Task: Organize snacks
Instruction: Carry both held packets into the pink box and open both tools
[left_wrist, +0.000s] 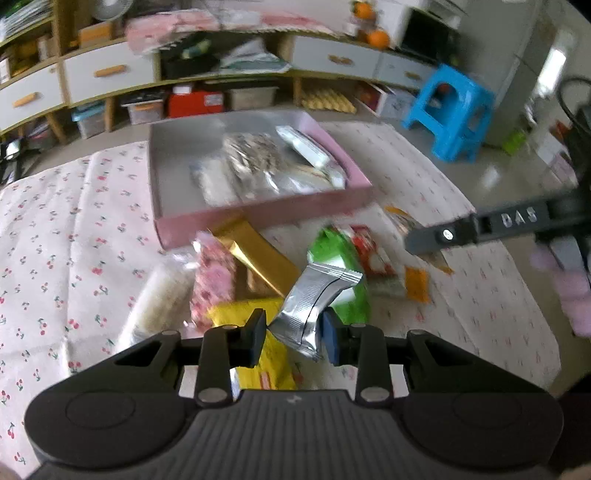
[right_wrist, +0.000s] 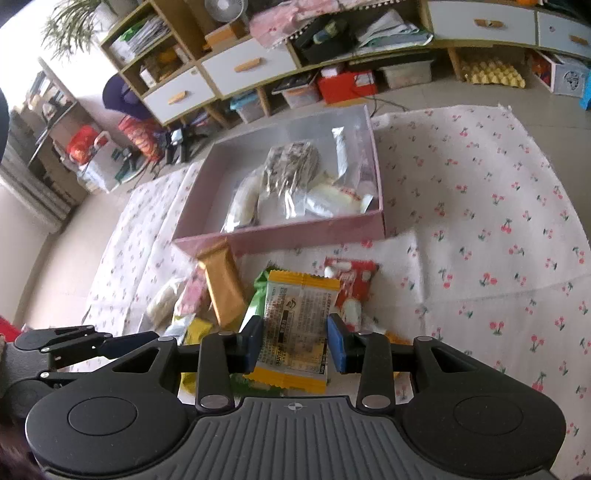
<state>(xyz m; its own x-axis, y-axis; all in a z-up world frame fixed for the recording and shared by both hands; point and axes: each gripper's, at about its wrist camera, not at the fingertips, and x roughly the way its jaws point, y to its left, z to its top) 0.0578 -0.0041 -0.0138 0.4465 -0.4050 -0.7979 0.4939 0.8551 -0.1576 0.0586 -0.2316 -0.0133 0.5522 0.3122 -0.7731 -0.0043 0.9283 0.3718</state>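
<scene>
The left gripper (left_wrist: 293, 338) pinches a silver packet (left_wrist: 314, 306); the right gripper (right_wrist: 295, 341) clamps a yellow-edged packet (right_wrist: 297, 325). Both are held above the snack pile (right_wrist: 225, 295) on the cherry cloth (right_wrist: 480, 221). Just behind the pile, the pink box (right_wrist: 288, 236) holds several packets, apparently clear-wrapped, though blurred.

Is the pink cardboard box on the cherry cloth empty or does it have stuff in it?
Partly filled: the pink cardboard box holds several clear and silvery snack bags, with bare floor on one side.
</scene>
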